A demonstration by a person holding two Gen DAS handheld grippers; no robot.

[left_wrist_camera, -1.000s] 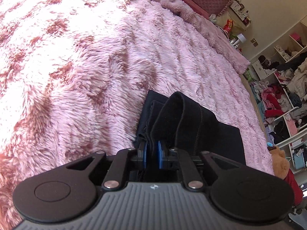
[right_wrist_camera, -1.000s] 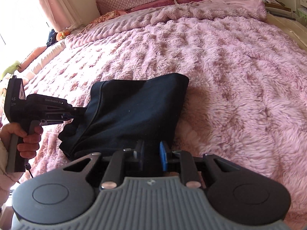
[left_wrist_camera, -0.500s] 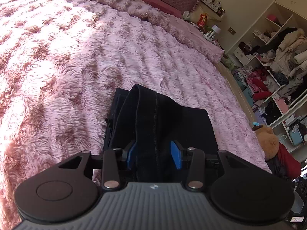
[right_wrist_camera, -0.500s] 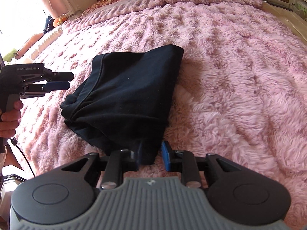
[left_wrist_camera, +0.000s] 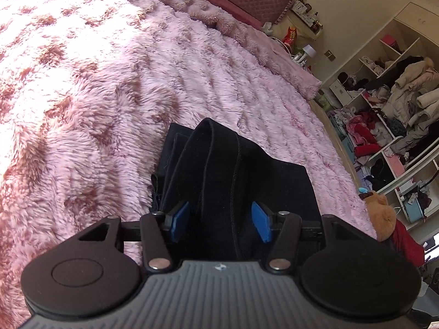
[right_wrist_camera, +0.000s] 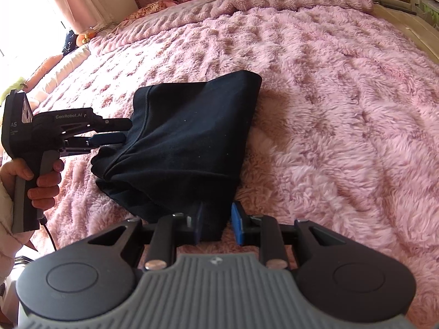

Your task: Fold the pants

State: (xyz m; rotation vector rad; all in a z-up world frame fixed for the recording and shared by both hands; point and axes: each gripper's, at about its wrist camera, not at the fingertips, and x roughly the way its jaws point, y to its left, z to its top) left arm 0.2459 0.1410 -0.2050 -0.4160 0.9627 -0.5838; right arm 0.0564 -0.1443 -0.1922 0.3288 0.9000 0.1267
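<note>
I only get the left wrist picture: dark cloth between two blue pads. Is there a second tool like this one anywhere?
Observer: Yes. The right gripper sits at the near corner of the folded pants. Its jaws have just been opening, and the corner lies between them.
Operator: What carries my tool?
Observer: A hand grips the handle of the left gripper, whose jaws have just been opening at the pants' left edge.
Operator: Anything behind that hand?
Observer: A bright window with a pink curtain.
</note>
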